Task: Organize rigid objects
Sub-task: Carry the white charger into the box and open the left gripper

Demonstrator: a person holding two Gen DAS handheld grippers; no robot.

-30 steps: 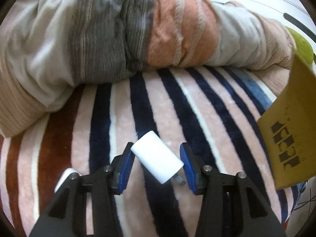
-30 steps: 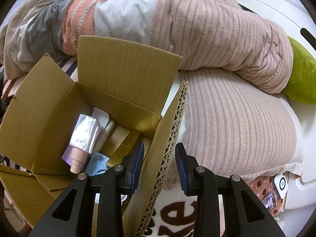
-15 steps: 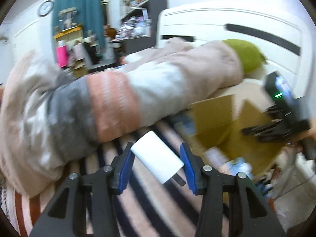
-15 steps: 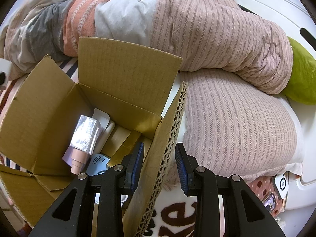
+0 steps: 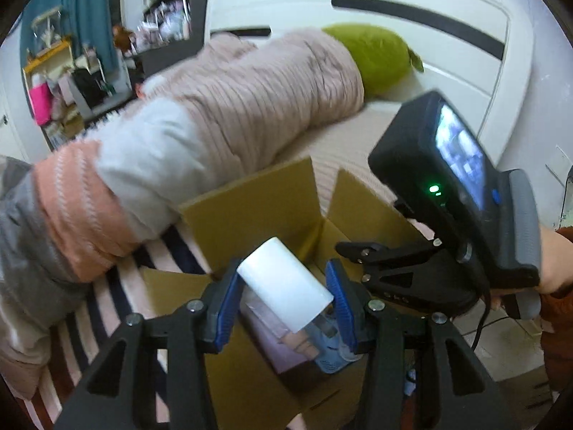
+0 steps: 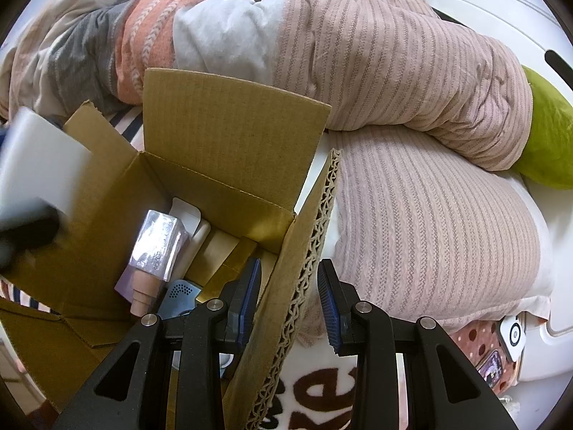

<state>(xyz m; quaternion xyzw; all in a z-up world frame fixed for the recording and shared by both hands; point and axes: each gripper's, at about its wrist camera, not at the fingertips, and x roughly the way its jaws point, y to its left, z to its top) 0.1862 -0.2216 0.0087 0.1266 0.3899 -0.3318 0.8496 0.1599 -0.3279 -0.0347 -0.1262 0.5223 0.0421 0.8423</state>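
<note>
My left gripper [image 5: 283, 274] is shut on a white plug-in block [image 5: 286, 286], held tilted above the open cardboard box [image 5: 250, 215]. In the right wrist view the same white block [image 6: 39, 165] shows blurred at the left edge, over the box's left flap. My right gripper [image 6: 288, 297] is shut on the box's upright right flap [image 6: 315, 236], one pad on each side of the corrugated edge. Inside the box lie a silver-capped lilac bottle [image 6: 157, 247], a blue item [image 6: 179, 292] and a white piece [image 6: 186, 215]. The right gripper's housing [image 5: 429, 172] stands just right of the box.
The box sits on a striped blanket [image 5: 89, 319] on a bed. A rolled quilt [image 6: 376, 64] lies behind it, with a green cushion [image 6: 548, 143] and the white headboard [image 5: 394, 18] beyond. A person's hand [image 5: 555, 261] holds the right gripper. Cluttered shelves stand at the far left.
My left gripper has lifted the white block off the striped blanket and swung right, over the open box. The block now shows in the right wrist view. The right gripper has not moved.
</note>
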